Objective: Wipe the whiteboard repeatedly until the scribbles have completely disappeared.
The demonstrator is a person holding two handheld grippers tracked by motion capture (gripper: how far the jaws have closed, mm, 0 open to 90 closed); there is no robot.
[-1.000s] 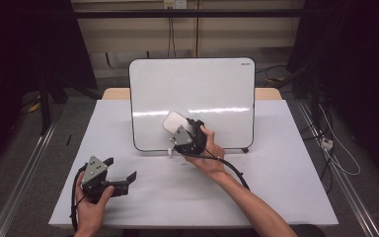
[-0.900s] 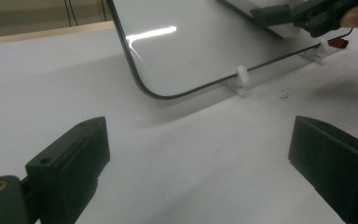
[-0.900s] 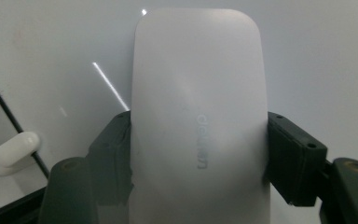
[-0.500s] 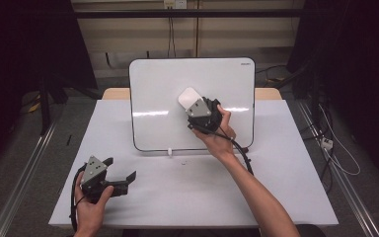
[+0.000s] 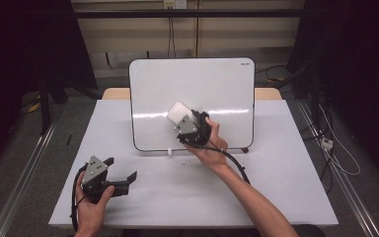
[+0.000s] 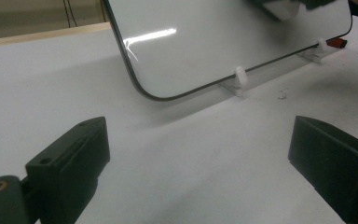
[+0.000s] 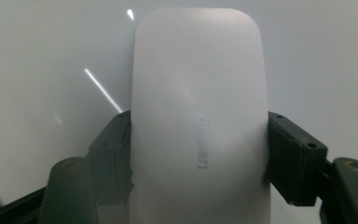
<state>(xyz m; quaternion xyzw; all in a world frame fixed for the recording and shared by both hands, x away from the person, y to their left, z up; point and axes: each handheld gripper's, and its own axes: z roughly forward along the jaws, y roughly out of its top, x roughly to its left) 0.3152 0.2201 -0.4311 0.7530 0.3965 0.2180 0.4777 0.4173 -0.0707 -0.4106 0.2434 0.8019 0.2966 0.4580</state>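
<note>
A white whiteboard (image 5: pixel 192 89) stands upright on small white feet at the back of the white table (image 5: pixel 286 187). My right gripper (image 5: pixel 181 120) is shut on a white board eraser (image 5: pixel 179 113) and holds it against the lower middle of the board. The right gripper view has the eraser (image 7: pixel 198 116) clamped between both black jaws, flat against the board (image 7: pixel 51 46). My left gripper (image 5: pixel 121 169) rests low at the table's front left, open with nothing in it. In its own view the left gripper (image 6: pixel 200 154) faces the board's lower corner (image 6: pixel 205 42).
A white foot (image 6: pixel 239 79) props the board's bottom edge, and a small dark red object (image 5: pixel 245 149) lies by the right foot. A few dark specks (image 6: pixel 282 96) dot the table. The right gripper's cable (image 5: pixel 234 165) trails along the forearm.
The right gripper carried the eraser up and right across the board, then back down and left to the lower middle. The left gripper stayed where it was.
</note>
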